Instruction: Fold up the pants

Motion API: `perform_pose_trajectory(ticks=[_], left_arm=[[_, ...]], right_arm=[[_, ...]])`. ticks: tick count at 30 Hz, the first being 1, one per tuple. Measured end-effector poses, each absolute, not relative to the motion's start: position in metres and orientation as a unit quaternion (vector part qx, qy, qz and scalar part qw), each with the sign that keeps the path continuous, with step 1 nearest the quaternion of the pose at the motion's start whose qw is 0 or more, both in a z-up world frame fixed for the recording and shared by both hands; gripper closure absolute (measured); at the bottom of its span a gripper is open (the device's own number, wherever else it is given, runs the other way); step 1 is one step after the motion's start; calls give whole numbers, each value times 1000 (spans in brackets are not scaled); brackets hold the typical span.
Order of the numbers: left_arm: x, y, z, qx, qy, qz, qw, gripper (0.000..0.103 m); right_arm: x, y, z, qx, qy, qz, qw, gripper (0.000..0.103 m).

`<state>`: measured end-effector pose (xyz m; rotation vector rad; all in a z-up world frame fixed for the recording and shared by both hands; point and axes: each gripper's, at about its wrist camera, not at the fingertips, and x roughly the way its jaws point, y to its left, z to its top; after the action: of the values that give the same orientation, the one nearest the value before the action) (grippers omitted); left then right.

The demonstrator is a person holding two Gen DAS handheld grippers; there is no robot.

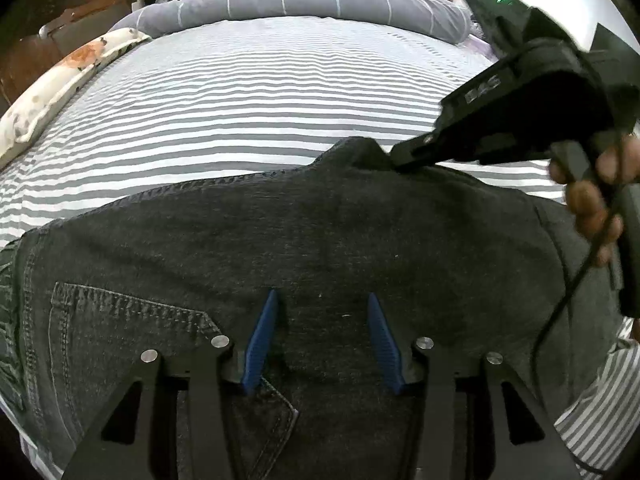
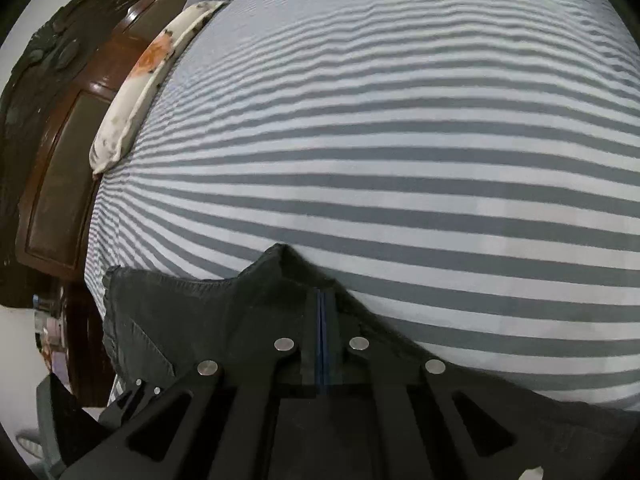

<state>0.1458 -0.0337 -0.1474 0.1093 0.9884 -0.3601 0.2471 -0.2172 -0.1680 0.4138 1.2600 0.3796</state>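
1. Left wrist view: the dark grey pants [image 1: 280, 240] lay spread across the near part of the striped bed sheet [image 1: 240, 92], a stitched back pocket [image 1: 132, 328] showing at lower left. The left gripper [image 1: 322, 300] hovered over the fabric with its blue fingers [image 1: 262, 340] well apart and nothing between them. The right gripper [image 1: 404, 160] came in from the upper right, held by a hand [image 1: 592, 208], its tip pinching the far edge of the pants into a small raised peak. A floral pillow [image 1: 60, 84] lay along the left side of the bed and a rolled grey blanket [image 1: 300, 0] at the far end.

2. Right wrist view: the right gripper [image 2: 322, 300] had its jaws pressed together on a fold of the pants [image 2: 200, 312], whose edge rose to a point just beyond the fingertips. The striped bed sheet [image 2: 380, 140] stretched beyond, with the floral pillow [image 2: 140, 92] against the wooden headboard [image 2: 60, 160].
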Motion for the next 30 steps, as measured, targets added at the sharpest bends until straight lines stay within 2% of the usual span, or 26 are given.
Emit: perform_pose_trajectory(ticks=[6, 13, 23, 30], left_arm=[[143, -37, -149, 65, 461, -172, 868, 48], [139, -36, -149, 63, 458, -171, 870, 45], [110, -42, -146, 90, 467, -129, 870, 38], [85, -48, -149, 101, 486, -99, 863, 30]], right_arm=[[197, -271, -140, 232, 562, 148, 780, 86], [76, -392, -123, 315, 520, 50, 792, 76], [-92, -542, -162, 460, 447, -83, 762, 75], [-128, -569, -198, 523, 416, -90, 739, 75]])
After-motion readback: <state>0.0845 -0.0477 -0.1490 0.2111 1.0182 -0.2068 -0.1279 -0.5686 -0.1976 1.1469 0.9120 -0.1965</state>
